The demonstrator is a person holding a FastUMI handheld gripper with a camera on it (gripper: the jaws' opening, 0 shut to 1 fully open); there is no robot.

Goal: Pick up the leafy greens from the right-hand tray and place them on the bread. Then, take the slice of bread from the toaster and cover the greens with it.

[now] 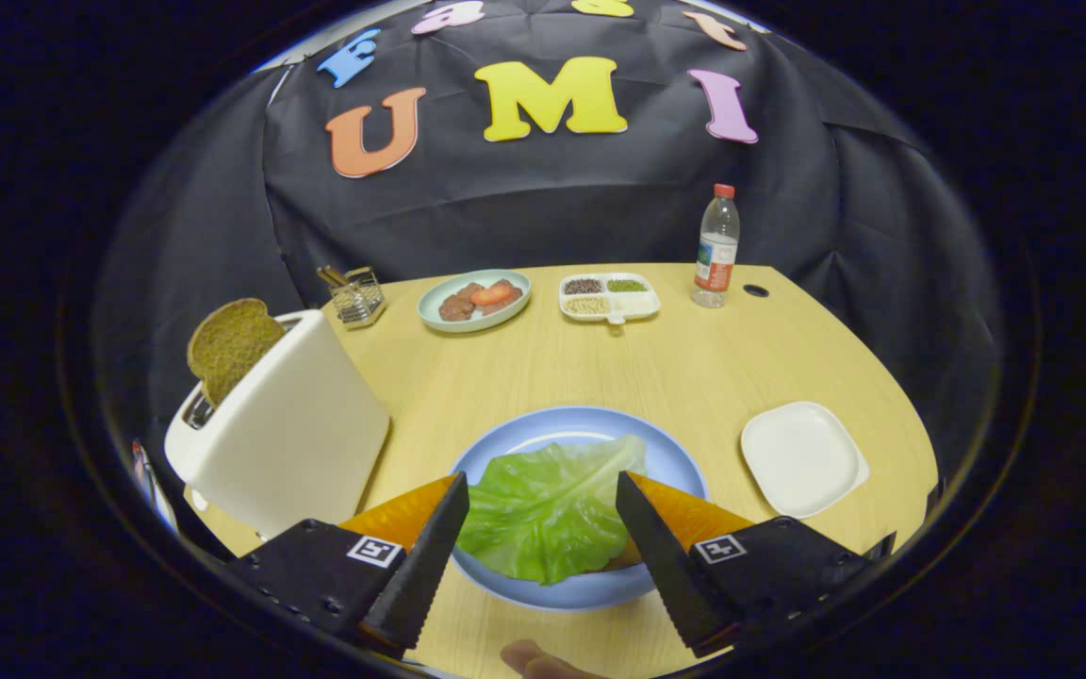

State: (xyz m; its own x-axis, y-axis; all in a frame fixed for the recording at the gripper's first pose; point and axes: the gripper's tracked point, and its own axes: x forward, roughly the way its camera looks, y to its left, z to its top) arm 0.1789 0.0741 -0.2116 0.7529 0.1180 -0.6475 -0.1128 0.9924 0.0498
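Observation:
A green leaf (548, 505) lies spread on the blue plate (670, 462), covering most of a bread slice whose edge just peeks out under its right side. My gripper (543, 490) hovers over the plate, open, with the leaf between its fingers and neither finger pressing on it. To the left stands a white toaster (284, 438) with a brown slice of bread (230, 347) sticking up out of its slot. The white square tray (799, 457) right of the plate is bare.
At the table's far side sit a pale green plate with meat and a red piece (474, 299), a divided white dish of grains (609, 296), a water bottle (716, 247) and a small wire holder (357, 295). A fingertip (534, 660) shows below the fingers.

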